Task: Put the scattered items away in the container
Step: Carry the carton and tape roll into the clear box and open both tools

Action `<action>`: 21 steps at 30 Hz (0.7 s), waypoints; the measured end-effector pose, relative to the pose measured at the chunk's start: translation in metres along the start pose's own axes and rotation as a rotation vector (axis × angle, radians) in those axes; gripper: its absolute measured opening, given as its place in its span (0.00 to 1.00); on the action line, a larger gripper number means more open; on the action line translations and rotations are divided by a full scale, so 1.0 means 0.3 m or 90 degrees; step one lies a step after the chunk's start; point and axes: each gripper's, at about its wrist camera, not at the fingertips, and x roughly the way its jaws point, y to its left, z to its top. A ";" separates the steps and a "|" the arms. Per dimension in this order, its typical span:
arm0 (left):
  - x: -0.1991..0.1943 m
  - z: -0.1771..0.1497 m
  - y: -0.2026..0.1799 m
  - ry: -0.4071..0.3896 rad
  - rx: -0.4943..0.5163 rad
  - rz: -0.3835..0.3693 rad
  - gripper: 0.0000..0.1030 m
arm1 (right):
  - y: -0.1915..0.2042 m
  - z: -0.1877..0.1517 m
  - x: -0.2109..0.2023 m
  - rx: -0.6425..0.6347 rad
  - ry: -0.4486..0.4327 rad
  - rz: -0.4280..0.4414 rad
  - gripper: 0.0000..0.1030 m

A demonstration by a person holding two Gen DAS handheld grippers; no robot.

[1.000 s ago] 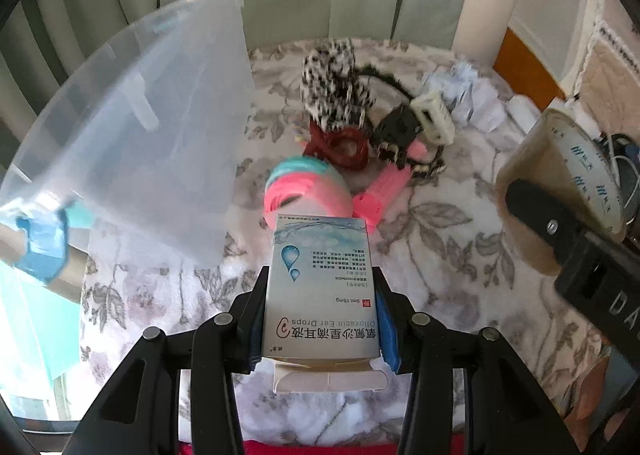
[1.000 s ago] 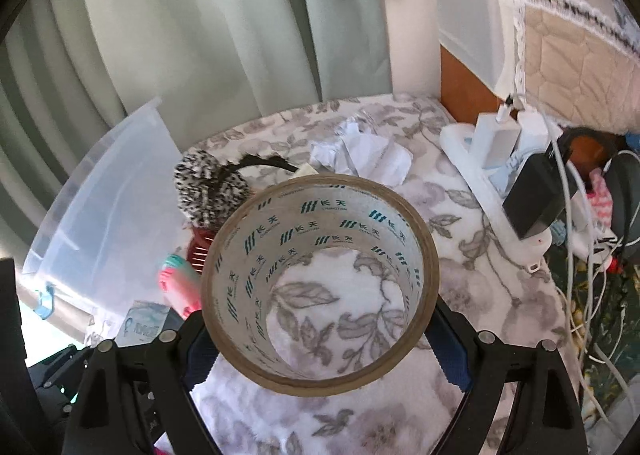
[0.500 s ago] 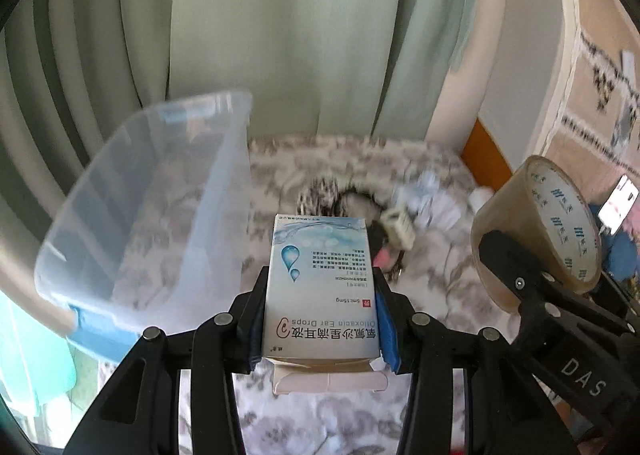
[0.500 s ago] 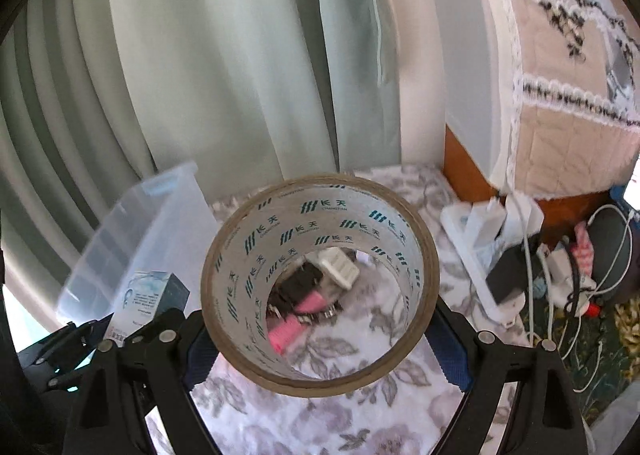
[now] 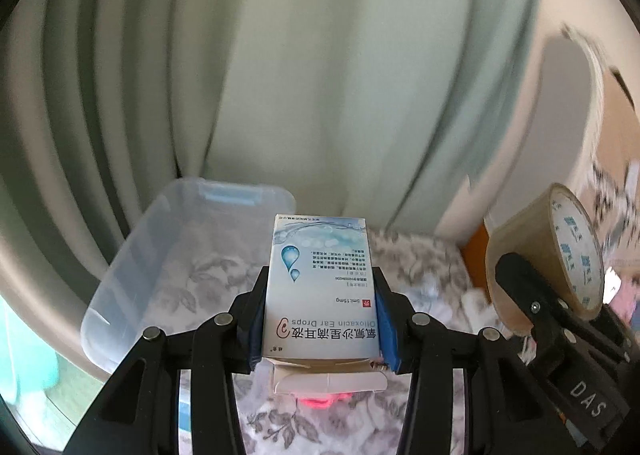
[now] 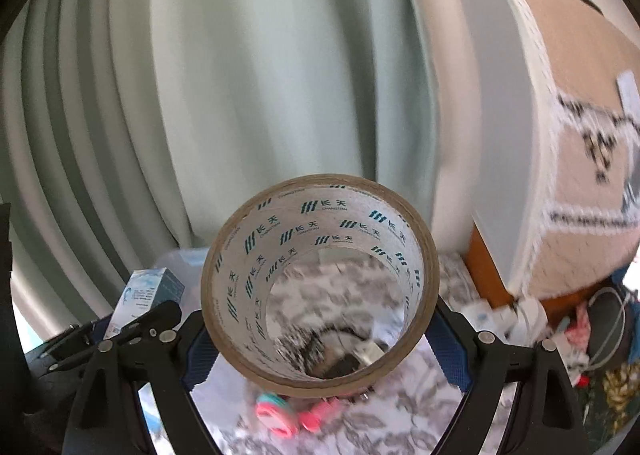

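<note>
My left gripper (image 5: pixel 320 319) is shut on a white and blue ear-drops box (image 5: pixel 320 287), held high above the floral cloth. The clear plastic container (image 5: pixel 132 287) stands to the left, below the box. My right gripper (image 6: pixel 320 339) is shut on a wide roll of brown tape (image 6: pixel 320 279), its blue pads against the roll's sides. That roll (image 5: pixel 548 259) also shows at the right of the left wrist view. The ear-drops box (image 6: pixel 144 299) appears at the left of the right wrist view. Pink and teal items (image 6: pixel 280 415) lie on the cloth below the roll.
Pale green curtains (image 5: pixel 280 75) hang behind the table. A white panel and a quilted board (image 6: pixel 560 135) stand at the right. A power strip with plugs and cables (image 6: pixel 532 315) lies at the right edge. Dark items (image 6: pixel 340 351) show through the roll's core.
Both grippers have risen with their loads; the table and scattered items have dropped low in both views. The container now shows lower left, seen more from above.
</note>
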 end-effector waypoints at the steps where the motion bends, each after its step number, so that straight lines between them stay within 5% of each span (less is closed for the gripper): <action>1: -0.010 0.012 0.016 -0.003 -0.015 -0.005 0.46 | 0.015 0.017 -0.002 0.002 -0.004 0.007 0.88; 21: 0.021 -0.073 0.301 0.020 -0.122 0.067 0.46 | 0.295 -0.070 0.128 -0.072 0.074 0.091 0.88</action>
